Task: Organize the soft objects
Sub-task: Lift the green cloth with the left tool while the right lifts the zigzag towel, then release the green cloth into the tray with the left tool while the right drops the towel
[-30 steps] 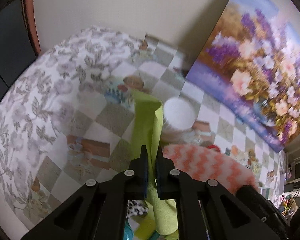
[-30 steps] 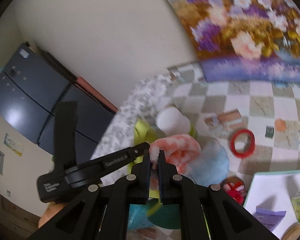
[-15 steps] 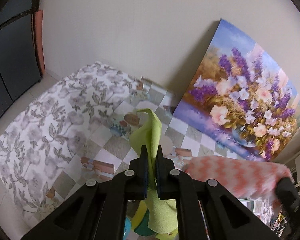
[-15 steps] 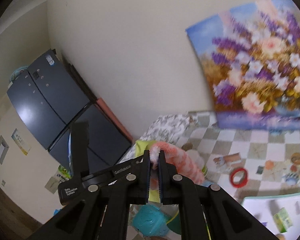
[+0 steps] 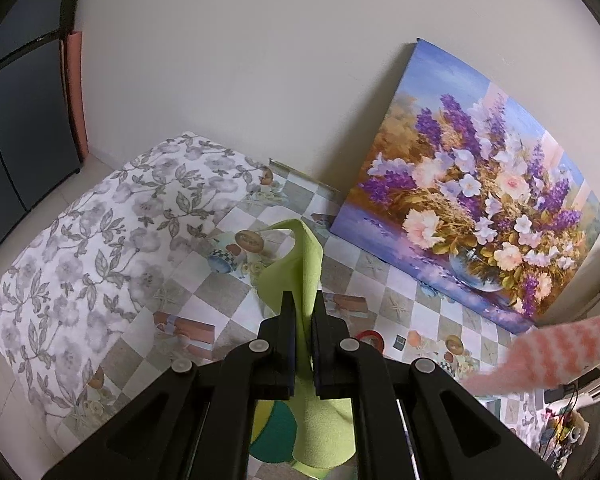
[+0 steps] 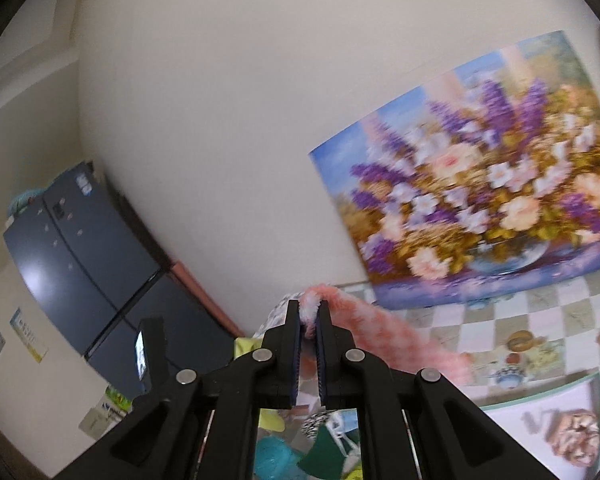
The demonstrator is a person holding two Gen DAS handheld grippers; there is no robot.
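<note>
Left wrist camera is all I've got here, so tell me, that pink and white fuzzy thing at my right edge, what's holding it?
Observer: The right gripper has it; its fingers pinch one end of the pink and white cloth.
Operator: Is it lifted or lying on the table?
Observer: Lifted; it trails down from the fingers toward the checked tablecloth.
Operator: Anything else over there that I can't see?
Observer: Yes, a white sheet with a green border lies at the lower right of the right wrist view.
</note>
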